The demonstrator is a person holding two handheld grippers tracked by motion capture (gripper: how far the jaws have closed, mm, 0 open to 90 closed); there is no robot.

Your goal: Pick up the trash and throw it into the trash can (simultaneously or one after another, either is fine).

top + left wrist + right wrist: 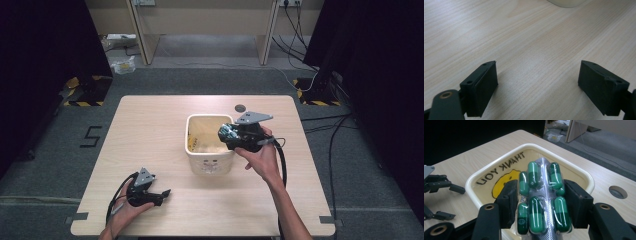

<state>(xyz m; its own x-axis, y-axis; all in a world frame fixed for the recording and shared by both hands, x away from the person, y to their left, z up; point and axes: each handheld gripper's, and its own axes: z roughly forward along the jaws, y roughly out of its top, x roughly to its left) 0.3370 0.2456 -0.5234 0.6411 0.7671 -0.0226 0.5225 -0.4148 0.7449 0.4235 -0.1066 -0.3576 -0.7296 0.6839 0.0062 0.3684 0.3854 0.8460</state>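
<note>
Clamping right gripper (541, 205) fingers on green-capsule blister pack (541, 195) | over bin (584, 176) | left gripper (537, 87) fingers apart

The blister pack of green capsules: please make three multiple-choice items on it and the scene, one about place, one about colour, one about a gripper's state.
1. Where is the blister pack?
A. above the cream bin
B. flat on the table
C. on the floor

2. What colour are its capsules?
A. red
B. green
C. white

3. How is the left gripper?
A. shut on the pack
B. shut on nothing
C. open

Answers:
1. A, the right gripper holds the pack over the bin's opening.
2. B, two-tone green capsules show in the right gripper view.
3. C, its jaws stand wide apart over bare wood.
</note>
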